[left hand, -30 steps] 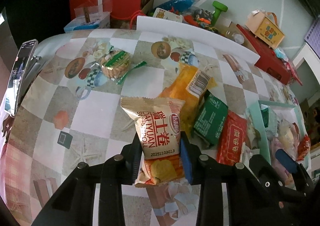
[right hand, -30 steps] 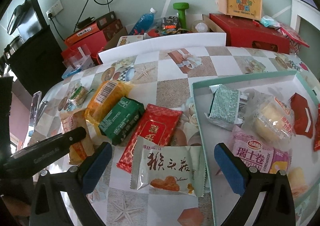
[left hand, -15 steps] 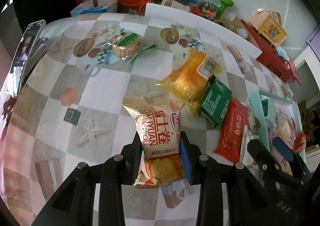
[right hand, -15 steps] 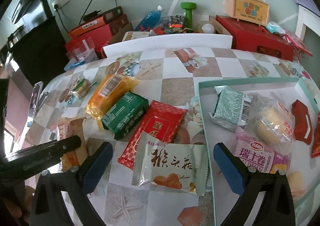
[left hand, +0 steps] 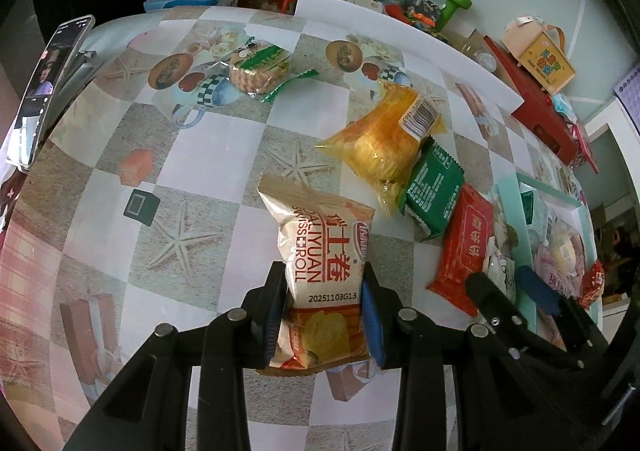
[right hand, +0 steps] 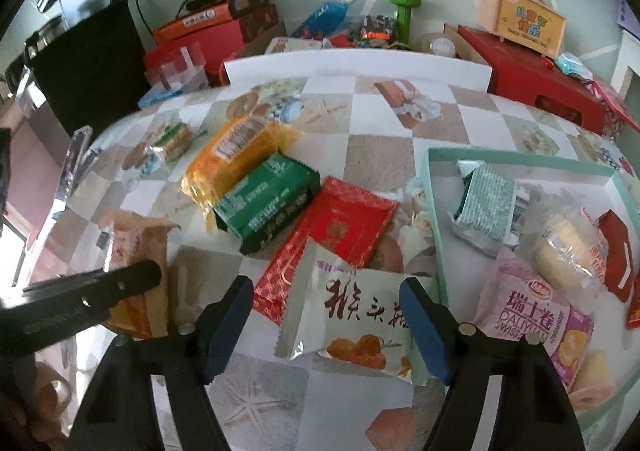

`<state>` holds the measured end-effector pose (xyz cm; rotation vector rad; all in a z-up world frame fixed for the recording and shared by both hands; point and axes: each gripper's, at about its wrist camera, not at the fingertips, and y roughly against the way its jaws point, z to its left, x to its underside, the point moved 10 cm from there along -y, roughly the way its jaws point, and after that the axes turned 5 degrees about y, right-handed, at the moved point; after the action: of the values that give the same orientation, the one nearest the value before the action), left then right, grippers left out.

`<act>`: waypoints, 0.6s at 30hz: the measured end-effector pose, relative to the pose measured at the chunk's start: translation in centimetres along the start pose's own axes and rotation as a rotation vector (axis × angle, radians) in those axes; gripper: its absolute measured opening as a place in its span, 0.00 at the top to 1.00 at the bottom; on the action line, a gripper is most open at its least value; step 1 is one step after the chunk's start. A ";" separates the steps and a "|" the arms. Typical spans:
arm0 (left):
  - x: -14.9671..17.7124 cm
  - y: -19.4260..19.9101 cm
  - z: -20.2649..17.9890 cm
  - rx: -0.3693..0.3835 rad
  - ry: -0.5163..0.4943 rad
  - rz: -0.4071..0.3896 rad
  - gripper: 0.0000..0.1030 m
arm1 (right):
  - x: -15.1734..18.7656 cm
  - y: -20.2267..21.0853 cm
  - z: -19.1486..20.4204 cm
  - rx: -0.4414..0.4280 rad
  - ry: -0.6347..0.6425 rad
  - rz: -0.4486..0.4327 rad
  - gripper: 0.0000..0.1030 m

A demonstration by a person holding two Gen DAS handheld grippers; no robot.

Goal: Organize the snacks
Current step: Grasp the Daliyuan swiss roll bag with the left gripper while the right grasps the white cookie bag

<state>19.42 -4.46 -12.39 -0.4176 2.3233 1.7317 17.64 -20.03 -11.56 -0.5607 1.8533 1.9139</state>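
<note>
A: What had changed since a second earlier?

B: The right gripper (right hand: 326, 325) had narrowed from wide apart around the white snack packet (right hand: 352, 311); the right pad touched the packet's edge, the left pad stood just off it. The left gripper (left hand: 324, 315) had risen further from the patterned tablecloth (left hand: 224, 139), clamped all the while on the beige Swiss roll packet (left hand: 324, 251).

A: Where was everything else?

B: The yellow packet (right hand: 236, 159), green packet (right hand: 268, 203) and red packet (right hand: 336, 235) lay overlapping in a row left of the mint tray (right hand: 436, 211). The tray held a pink Swiss roll packet (right hand: 532, 315) and other snacks. A biscuit packet (left hand: 258, 69) lay apart, farther back.
</note>
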 end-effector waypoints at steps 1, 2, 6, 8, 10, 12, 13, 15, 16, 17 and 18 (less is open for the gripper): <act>0.0 -0.1 0.0 0.001 0.001 0.001 0.64 | 0.1 -0.1 -0.2 0.005 -0.004 0.005 0.24; 0.0 -0.1 0.0 0.001 0.001 0.002 0.64 | 0.1 -0.2 -0.3 0.010 -0.004 0.009 0.24; 0.0 -0.2 -0.1 0.001 0.001 0.006 0.64 | 0.3 -0.3 -0.3 0.018 0.002 0.018 0.24; 0.0 -0.2 -0.1 0.002 0.002 0.008 0.64 | 0.2 -0.3 0.2 0.007 0.015 0.019 0.24; 0.0 -0.3 -0.1 0.005 0.005 0.009 0.64 | 0.2 -0.3 0.7 -0.008 0.026 0.019 0.24; -0.1 -0.3 -0.1 0.006 0.006 0.011 0.64 | 0.2 -0.3 1.3 -0.021 0.040 0.019 0.24; 0.0 -0.3 0.0 0.007 0.006 0.011 0.64 | 0.3 -0.2 1.6 -0.028 0.047 0.020 0.24; 0.0 -0.3 0.0 0.006 0.005 0.012 0.64 | 0.3 -0.2 2.2 -0.041 0.056 0.020 0.24; 0.0 -0.3 0.0 0.007 0.005 0.011 0.64 | 0.3 -0.2 2.4 -0.047 0.061 0.020 0.24; 0.0 -0.3 0.0 0.007 0.006 0.011 0.64 | 0.4 -0.2 2.7 -0.055 0.066 0.020 0.24; 0.0 -0.3 0.0 0.008 0.007 0.012 0.64 | 0.4 -0.2 2.8 -0.062 0.068 0.020 0.24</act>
<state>19.56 -4.57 -12.64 -0.4099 2.3408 1.7290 17.41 -17.19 -11.82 -0.6373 1.8534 1.9939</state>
